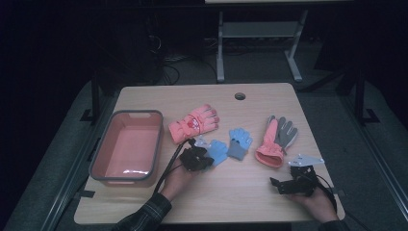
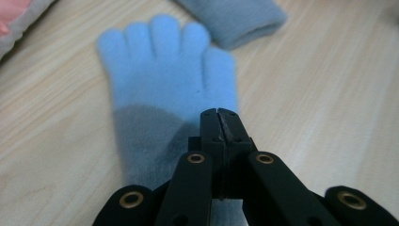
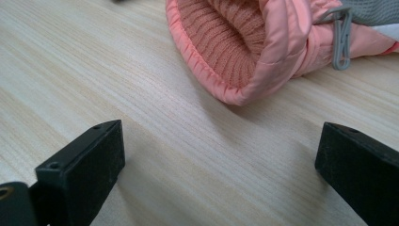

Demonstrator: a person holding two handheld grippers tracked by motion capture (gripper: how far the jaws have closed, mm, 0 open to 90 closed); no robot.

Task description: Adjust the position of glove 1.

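A light blue glove (image 2: pixel 164 70) lies flat on the wooden table (image 1: pixel 240 192), fingers pointing away from my left gripper (image 2: pixel 219 115). That gripper is shut, its tips low over the glove's grey cuff end; whether fabric is pinched between them I cannot tell. In the high view the left gripper (image 1: pixel 197 156) sits at the near end of this blue glove (image 1: pixel 219 150). My right gripper (image 3: pixel 221 160) stands open just above the table, facing the ribbed cuff of a pink and grey glove (image 3: pixel 263 42). From above, the right gripper (image 1: pixel 284 185) is near the front right edge, below that glove (image 1: pixel 276 139).
A second blue glove (image 1: pixel 239 142) lies between the other two; its grey cuff (image 2: pixel 235 19) shows in the left gripper view. A pink glove with red print (image 1: pixel 195 123) lies behind the left gripper. A pink bin with a grey rim (image 1: pixel 96 159) stands at the table's left.
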